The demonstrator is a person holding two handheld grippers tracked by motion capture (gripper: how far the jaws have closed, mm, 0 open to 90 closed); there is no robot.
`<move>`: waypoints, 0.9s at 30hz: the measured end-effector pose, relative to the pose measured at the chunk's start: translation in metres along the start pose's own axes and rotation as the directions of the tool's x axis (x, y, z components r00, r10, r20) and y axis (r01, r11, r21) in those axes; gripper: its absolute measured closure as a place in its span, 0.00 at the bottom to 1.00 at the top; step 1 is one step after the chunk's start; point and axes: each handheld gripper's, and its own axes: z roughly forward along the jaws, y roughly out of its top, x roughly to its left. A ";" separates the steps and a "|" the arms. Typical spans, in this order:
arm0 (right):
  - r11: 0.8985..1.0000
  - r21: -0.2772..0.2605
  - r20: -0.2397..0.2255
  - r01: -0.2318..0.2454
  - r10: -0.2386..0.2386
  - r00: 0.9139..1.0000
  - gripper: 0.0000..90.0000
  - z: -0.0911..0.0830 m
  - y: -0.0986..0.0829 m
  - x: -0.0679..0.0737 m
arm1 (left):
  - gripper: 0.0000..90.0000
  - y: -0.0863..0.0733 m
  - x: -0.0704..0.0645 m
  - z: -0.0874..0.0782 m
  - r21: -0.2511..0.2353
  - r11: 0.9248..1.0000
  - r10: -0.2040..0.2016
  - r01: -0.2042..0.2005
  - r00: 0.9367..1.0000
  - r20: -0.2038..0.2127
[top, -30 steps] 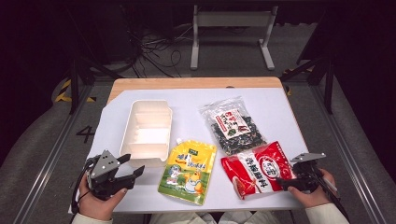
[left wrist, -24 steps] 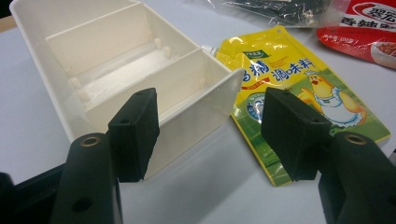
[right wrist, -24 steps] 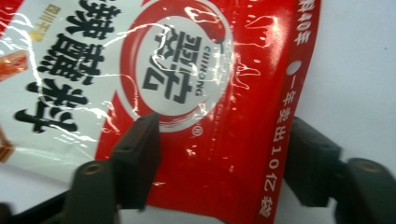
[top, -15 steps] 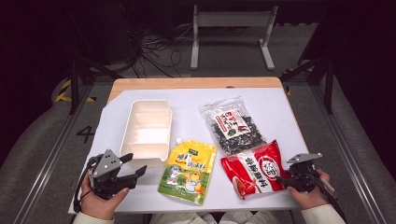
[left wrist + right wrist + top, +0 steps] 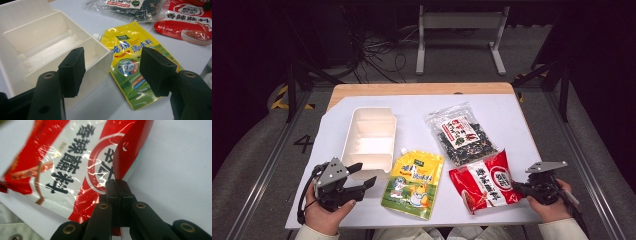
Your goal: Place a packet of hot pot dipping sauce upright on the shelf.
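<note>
My right gripper (image 5: 516, 187) (image 5: 116, 185) is shut on the edge of the red snack bag (image 5: 484, 181) (image 5: 72, 167) at the table's front right; the bag's corner folds up beside the jaws. My left gripper (image 5: 364, 176) (image 5: 112, 71) stands open at the front left, just off the near corner of the white divided tray (image 5: 369, 137) (image 5: 50, 47), with nothing between its jaws. A yellow spouted pouch (image 5: 413, 184) (image 5: 131, 62) lies flat between the two grippers.
A clear bag of dark dried food (image 5: 459, 132) (image 5: 127, 7) lies behind the red bag. The white mat (image 5: 507, 112) covers the table, with a wooden strip (image 5: 422, 88) at the far edge. A metal stand and cables sit on the floor beyond.
My right gripper has closed onto the red bag's right edge and drawn it slightly toward the front right. The left gripper has barely shifted.
</note>
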 end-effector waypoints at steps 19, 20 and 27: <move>0.942 -0.273 -0.018 0.195 -0.207 0.978 0.99 -0.096 0.022 0.033 | 0.44 0.030 -0.023 0.021 -0.052 0.995 0.091 -0.088 0.994 0.064; 0.942 -0.273 -0.018 0.195 -0.207 0.978 0.99 -0.096 0.022 0.033 | 0.44 0.032 -0.025 0.023 -0.054 0.994 0.102 -0.099 0.993 0.060; 0.923 -0.303 -0.031 0.237 -0.259 0.965 0.99 -0.108 0.032 0.040 | 0.47 0.043 -0.031 0.033 -0.094 0.989 0.125 -0.115 0.987 0.103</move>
